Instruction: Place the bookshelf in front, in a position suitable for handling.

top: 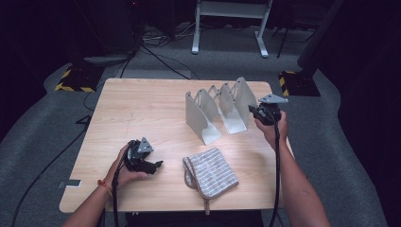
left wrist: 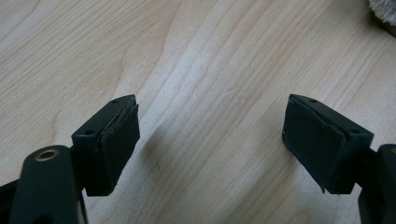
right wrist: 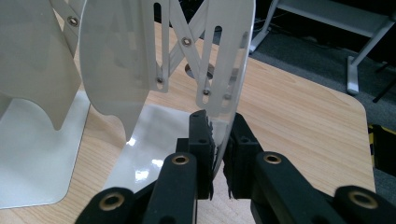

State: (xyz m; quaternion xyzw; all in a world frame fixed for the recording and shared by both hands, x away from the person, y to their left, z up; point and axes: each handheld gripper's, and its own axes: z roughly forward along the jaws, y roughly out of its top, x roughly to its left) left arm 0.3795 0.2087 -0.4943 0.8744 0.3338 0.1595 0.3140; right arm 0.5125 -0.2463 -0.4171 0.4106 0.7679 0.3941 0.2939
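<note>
Right hand-held gripper (right wrist: 218,154) pinching lower edge of rack (top: 222,111) end plate (right wrist: 187,60), pads pressing both faces. Rack standing at 1 o'clock on table (top: 142,113), end plate lying near table's 3 o'clock edge. Left hand-held gripper (left wrist: 210,140) resting at 8 o'clock, spread wide, gripping nothing, bare wood showing between pads. Folded cloth (top: 210,172) lying at 6 o'clock, near front edge. Open room stretching across 9 to 12 o'clock.
</note>
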